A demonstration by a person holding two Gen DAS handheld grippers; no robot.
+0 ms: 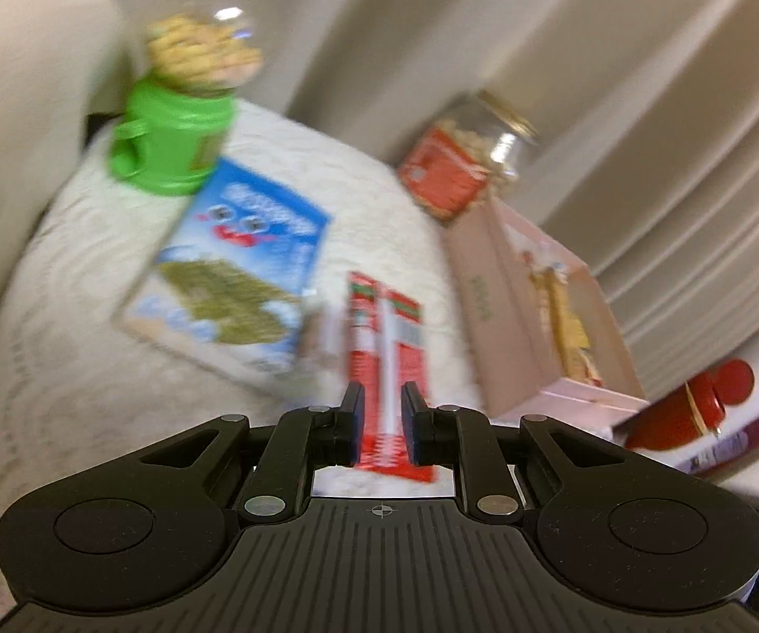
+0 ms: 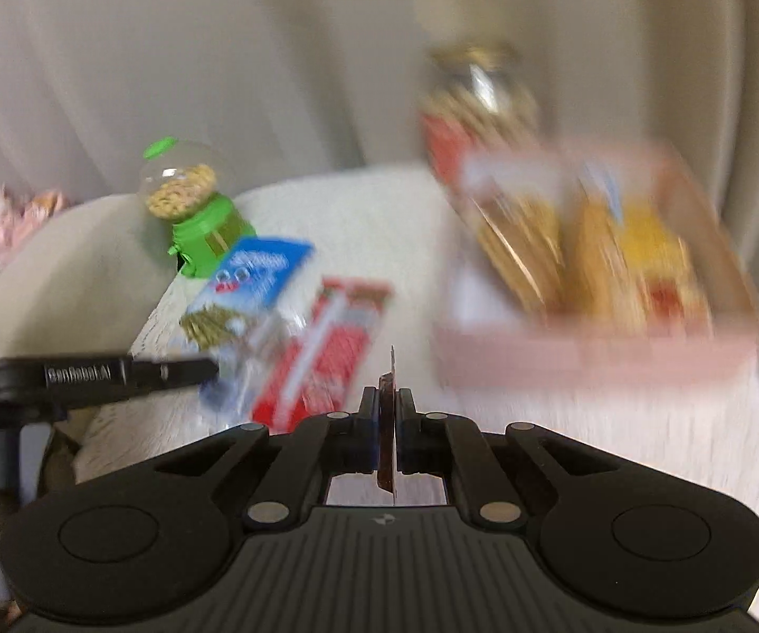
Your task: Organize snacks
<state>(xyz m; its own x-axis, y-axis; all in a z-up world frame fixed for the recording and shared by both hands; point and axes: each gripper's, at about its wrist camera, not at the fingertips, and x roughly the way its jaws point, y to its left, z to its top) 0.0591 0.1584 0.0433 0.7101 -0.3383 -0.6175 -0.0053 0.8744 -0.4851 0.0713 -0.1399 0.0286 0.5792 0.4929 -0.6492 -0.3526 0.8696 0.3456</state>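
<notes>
On the white cloth-covered table (image 2: 326, 200), the green dispenser (image 2: 195, 211) stands at the far left corner, the blue box (image 2: 253, 285) lying just in front of it. The left gripper (image 1: 383, 411) pinches the red box (image 1: 387, 348) by its near end. The right gripper (image 2: 387, 422) is pressed together on a thin dark packet (image 2: 387, 438) held edge-on — blurred. At the far right edge sits the pink tray (image 2: 590, 353) of snacks, the glass jar (image 2: 480, 100) behind it.

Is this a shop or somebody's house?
Probably a house, a living room perhaps. Pale curtains hang behind a table with a white lacy cloth, a cushioned chair or sofa stands beside it, and a green candy dispenser sits on it.
</notes>
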